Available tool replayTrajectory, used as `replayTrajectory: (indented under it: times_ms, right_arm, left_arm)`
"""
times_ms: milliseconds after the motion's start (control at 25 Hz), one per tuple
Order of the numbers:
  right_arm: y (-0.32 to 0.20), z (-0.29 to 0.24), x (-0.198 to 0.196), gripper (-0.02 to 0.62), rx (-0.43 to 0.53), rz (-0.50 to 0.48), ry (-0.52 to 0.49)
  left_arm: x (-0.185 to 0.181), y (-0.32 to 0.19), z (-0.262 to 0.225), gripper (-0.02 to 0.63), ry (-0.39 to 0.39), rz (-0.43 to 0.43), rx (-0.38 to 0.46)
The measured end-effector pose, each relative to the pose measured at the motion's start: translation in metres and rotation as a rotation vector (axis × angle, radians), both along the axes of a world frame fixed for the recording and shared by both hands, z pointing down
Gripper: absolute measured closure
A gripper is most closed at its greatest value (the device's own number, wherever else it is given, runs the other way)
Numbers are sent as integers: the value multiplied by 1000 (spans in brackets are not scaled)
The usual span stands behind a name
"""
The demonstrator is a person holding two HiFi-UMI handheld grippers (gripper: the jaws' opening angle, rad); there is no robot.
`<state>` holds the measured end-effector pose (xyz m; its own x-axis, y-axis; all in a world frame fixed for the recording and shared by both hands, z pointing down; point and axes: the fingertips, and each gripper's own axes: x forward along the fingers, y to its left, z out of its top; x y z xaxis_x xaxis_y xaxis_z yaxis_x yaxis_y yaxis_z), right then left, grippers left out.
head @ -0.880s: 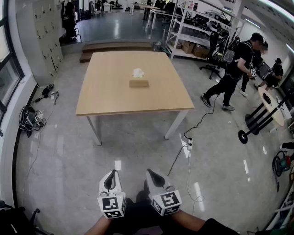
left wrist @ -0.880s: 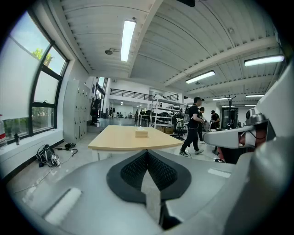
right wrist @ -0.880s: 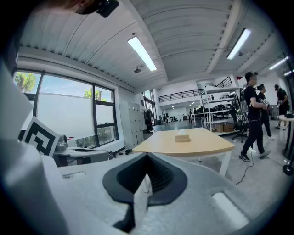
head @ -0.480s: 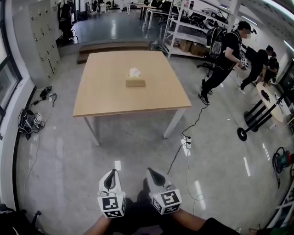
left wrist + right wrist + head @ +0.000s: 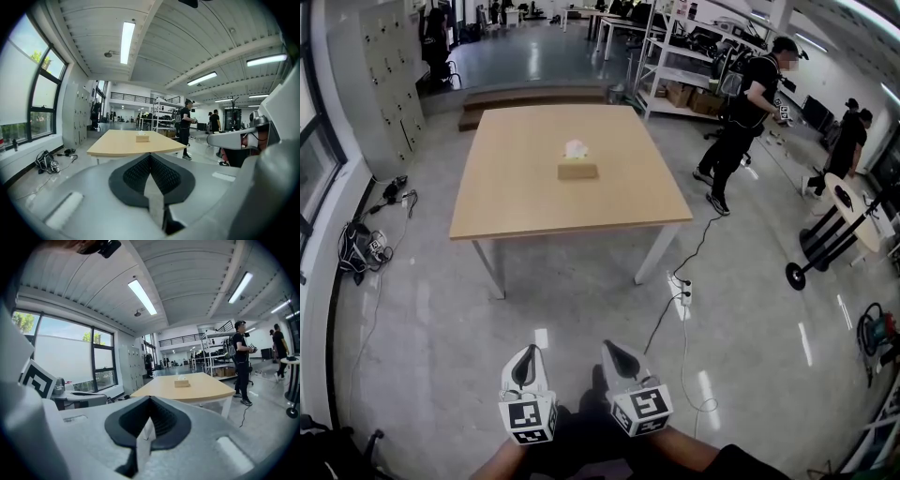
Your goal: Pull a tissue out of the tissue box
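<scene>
The left gripper (image 5: pixel 527 358) and right gripper (image 5: pixel 621 354) are both clenched on nothing, side by side. The tissue box (image 5: pixel 577 171) sits far off on the wooden table (image 5: pixel 516 192), with glossy floor (image 5: pixel 581 300) between. A power strip (image 5: pixel 683 293) lies at the table's right, and a person (image 5: pixel 741 112) stands beyond it.

Your left gripper (image 5: pixel 526 359): jaws together, nothing between them, tipped slightly down | your right gripper (image 5: pixel 617 356): jaws together, empty, just beside the left, same slight downward tilt | your forearms (image 5: pixel 689 454): both drawn in close to your body
</scene>
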<state>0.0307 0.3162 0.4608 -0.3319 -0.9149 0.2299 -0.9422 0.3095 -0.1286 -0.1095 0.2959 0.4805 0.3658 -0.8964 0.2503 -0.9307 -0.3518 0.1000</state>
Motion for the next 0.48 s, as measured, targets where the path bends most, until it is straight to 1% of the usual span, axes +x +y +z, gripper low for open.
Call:
replayTrajectory:
  times_ms: [200,480]
  right_arm:
    - [-12,-1,4,604,3,-12,-26]
    - [-43,8,16,603,-5,-37,-14]
  left_arm:
    - [0,-7,4,588,5,-22,-10]
    - [9,-35,11,588,12,-67,-22]
